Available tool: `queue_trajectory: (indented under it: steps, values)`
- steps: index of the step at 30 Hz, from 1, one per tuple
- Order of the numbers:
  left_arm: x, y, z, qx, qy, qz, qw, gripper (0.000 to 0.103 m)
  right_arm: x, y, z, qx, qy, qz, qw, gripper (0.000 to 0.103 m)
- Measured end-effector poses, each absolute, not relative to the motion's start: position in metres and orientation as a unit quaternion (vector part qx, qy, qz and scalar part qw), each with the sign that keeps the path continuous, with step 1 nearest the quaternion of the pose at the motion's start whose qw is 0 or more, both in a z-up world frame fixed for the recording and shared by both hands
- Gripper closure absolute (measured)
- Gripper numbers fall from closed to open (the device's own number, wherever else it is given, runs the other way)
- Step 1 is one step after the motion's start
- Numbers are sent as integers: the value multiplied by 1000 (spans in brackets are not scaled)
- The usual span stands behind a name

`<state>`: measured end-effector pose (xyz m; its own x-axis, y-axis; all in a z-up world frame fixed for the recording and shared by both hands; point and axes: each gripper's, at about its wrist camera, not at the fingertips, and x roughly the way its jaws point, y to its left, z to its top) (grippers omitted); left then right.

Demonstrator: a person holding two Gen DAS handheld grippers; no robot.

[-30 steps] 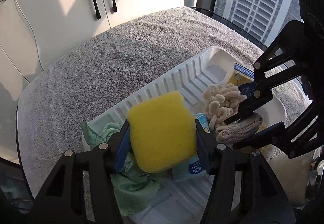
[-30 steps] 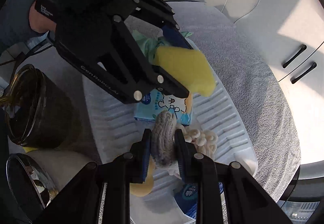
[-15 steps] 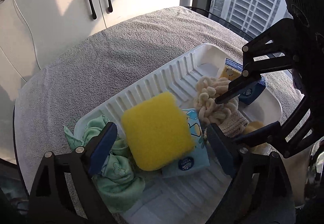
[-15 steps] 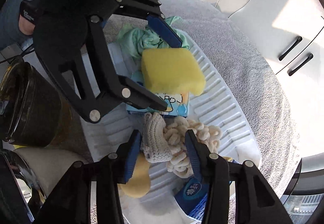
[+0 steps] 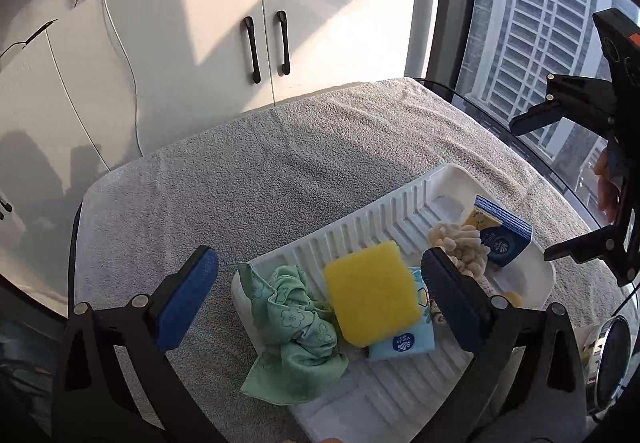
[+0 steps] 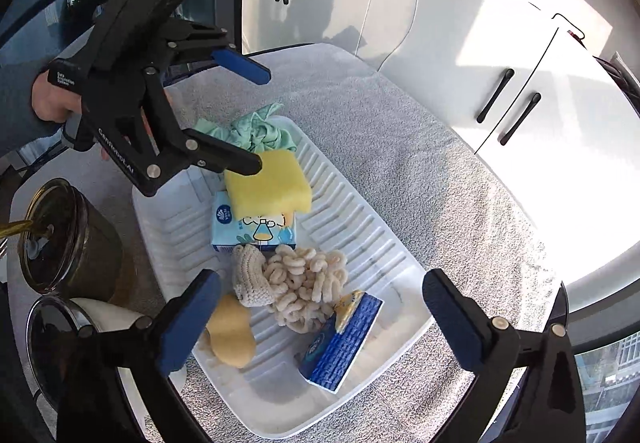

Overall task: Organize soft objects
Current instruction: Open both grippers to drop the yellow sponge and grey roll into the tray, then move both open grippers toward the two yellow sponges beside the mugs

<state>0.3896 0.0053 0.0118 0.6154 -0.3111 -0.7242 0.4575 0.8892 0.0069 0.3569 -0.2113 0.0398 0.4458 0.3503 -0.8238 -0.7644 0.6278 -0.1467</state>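
- Grey towel (image 5: 280, 171) covers the table, with the white ribbed tray (image 6: 352, 219) in the middle of it.
- Left gripper (image 5: 320, 283) just swung its tongs wide, nothing pinched. It hangs over the tray.
- Right gripper (image 6: 320, 303) likewise, freshly spread and empty above the tray.
- Yellow sponge (image 5: 370, 301) lies in the tray on a light blue tissue pack (image 6: 256, 233).
- Green cloth (image 5: 296, 331) droops over the tray's end.
- Knitted cream mitt (image 6: 288, 283) sits mid-tray.

My grippers are black with blue pads (image 6: 188, 327). Below them, a white ribbed tray (image 6: 352, 211) sits on a grey towel (image 5: 256, 179). In the tray: a bright yellow sponge (image 5: 372, 299) on a pale blue tissue pack (image 6: 256, 233) with a cartoon print; at its nine o'clock, a mint green cloth (image 5: 296, 331) with a flower pattern; a cream knitted glove (image 6: 296, 283); a dark blue pack (image 6: 340, 343) with a yellow corner.
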Motion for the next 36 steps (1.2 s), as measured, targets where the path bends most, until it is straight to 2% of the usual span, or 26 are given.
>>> queue_trajectory:
  steps: [4,12,19,28,33,36]
  values:
    - [378,28,36,81,347,-183,916,0,361,-243,68,-211,371,305,851,0]
    - [352,46,52,65,339,-157,925,0,339,-277,97,-168,341,264,886,0]
    - [276,58,68,54,298,-167,938,0,274,-288,114,-139,311,231,911,0]
    - [150,57,35,98,290,-184,934,0,138,-257,71,-59,298,289,908,0]
    - [99,50,12,94,288,-201,932,0,98,-225,34,-30,324,286,901,0]
    - [84,36,-14,117,315,-208,919,0,87,-206,13,-6,346,282,895,0]
